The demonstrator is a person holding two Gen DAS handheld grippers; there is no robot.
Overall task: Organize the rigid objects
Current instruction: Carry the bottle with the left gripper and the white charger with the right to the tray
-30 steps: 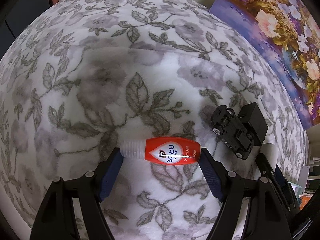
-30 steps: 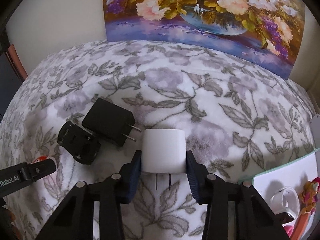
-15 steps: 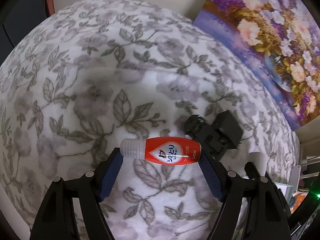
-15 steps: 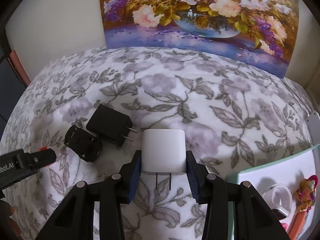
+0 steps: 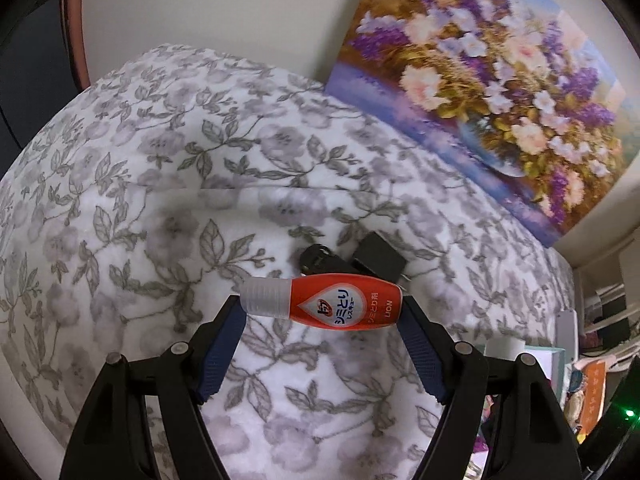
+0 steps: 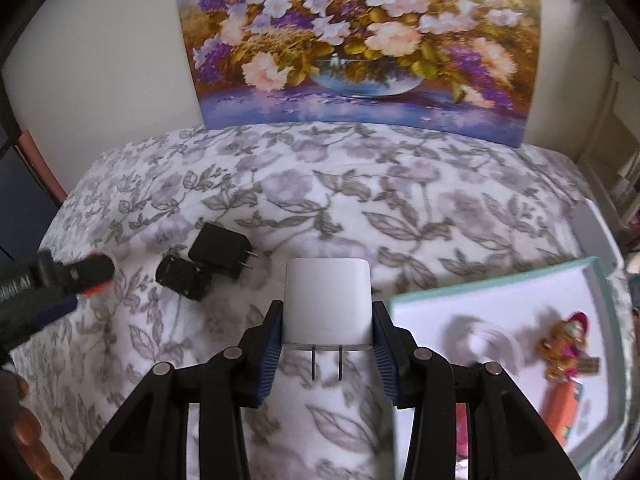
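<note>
My left gripper point(image 5: 322, 310) is shut on a red stain-remover bottle point(image 5: 336, 307) with a clear cap, held crosswise above the floral blanket point(image 5: 160, 200). Clamped between the blue pads of my right gripper point(image 6: 326, 320) is a white plug adapter point(image 6: 327, 300), its two prongs pointing back at the camera. A black toy car point(image 6: 183, 278) and a black plug adapter point(image 6: 220, 252) lie side by side on the blanket, left of the right gripper. In the right wrist view the left gripper point(image 6: 86, 276) shows at the far left with the bottle.
A white tray with a mint rim point(image 6: 500, 276) sits at the right, holding a white ring-shaped item point(image 6: 486, 340) and a colourful figurine point(image 6: 566, 344). A flower painting point(image 6: 360, 40) leans on the back wall. A person's fingers point(image 6: 24, 432) show at lower left.
Both grippers have risen from the blanket with their loads; the black car and black adapter look smaller and farther. The tray has come further into the right wrist view.
</note>
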